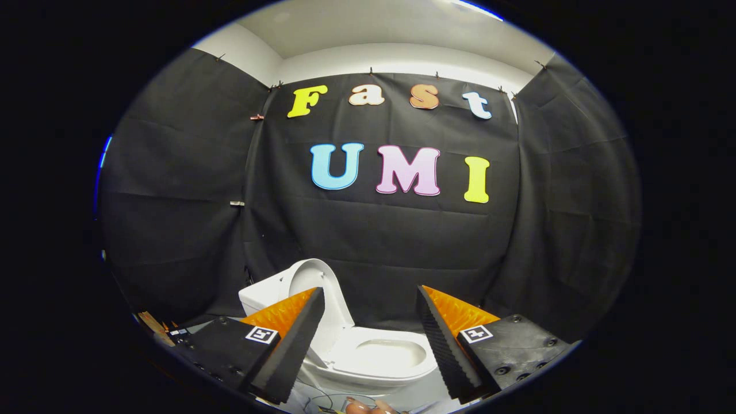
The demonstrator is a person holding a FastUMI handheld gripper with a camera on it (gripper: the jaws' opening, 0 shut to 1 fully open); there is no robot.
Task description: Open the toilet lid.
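White toilet beyond the fingers, lid standing up, bowl open; gripper fingers wide apart, holding nothing; black cloth wall behind

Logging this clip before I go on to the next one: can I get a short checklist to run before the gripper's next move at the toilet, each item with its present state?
1. White plastic toilet lid raised upright against the tank: ok.
2. White oval toilet seat down, bowl opening exposed: ok.
3. Gripper open, nothing between its orange-backed, black-padded fingers: ok.
4. Fingers apart from the lid and seat, toilet just beyond them: ok, as far as this view tells.
5. Lid resting stably without support: cannot tell.
6. Space below the fingers free: not ok, thin cables and fingertips of a hand lie there.
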